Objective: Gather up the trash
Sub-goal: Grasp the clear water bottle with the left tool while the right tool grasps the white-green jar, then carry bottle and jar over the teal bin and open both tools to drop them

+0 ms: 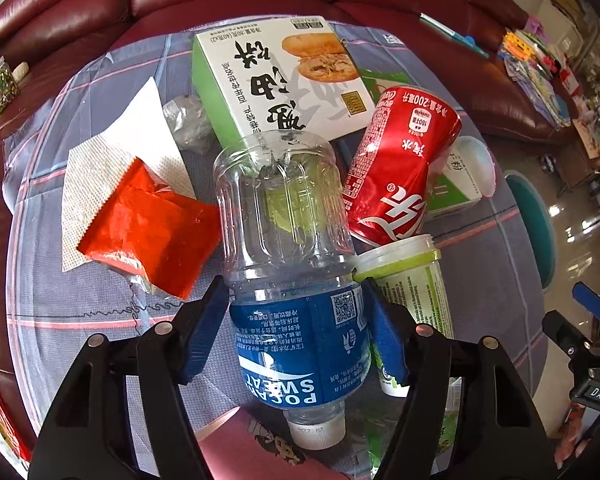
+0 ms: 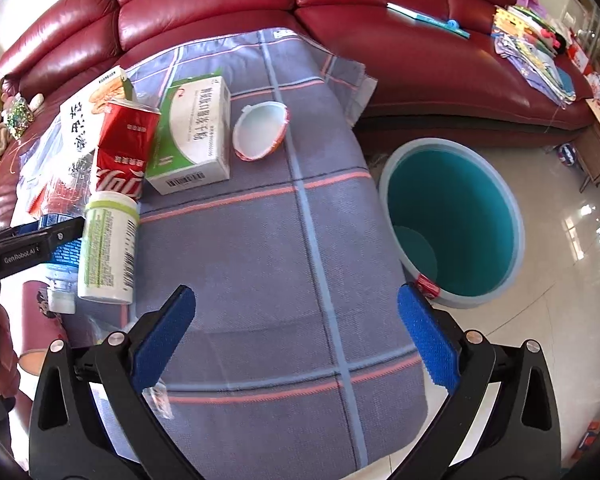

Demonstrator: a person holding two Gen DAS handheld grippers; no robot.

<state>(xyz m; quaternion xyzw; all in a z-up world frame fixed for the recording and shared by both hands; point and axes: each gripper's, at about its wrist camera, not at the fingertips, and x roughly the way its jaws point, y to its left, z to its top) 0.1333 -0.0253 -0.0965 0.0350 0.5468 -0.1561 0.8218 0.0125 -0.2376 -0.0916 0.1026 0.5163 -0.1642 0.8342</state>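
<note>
The left gripper (image 1: 296,332) has its blue pads (image 1: 204,332) against both sides of a clear plastic bottle (image 1: 288,240) lying on a grey checked cloth (image 1: 80,320); the pads sit on its blue label, which reads "POCARI SWEAT", and its white cap points back toward the camera. The bottle looks empty. Just right of those tongs, touching the bottle, lies one white tub with a green label (image 1: 412,288), its open mouth facing away and its contents not visible. Ahead and to the right is one crushed red cola can (image 1: 396,176) printed with white Chinese characters and "200". Straight ahead beyond the bottle stands one white and green snack box (image 1: 284,76) showing round pastries and large Chinese lettering. Ahead to the left lie one orange-red foil wrapper (image 1: 148,232), one white paper napkin (image 1: 120,148) beneath it, and one crumpled clear film (image 1: 188,124). The right gripper (image 2: 296,336) hangs over bare cloth with its jaws spread wide and nothing between them. Ahead of it and to the left sit a second green and white box (image 2: 196,140), bearing a barcode, and one empty white bowl-shaped lid with a red rim (image 2: 260,132). To its right, on the floor, stands one teal bin (image 2: 452,224), empty inside. A red leather sofa (image 2: 220,8) runs behind everything. The left tool's arm reads "GenRobot.AI".
</note>
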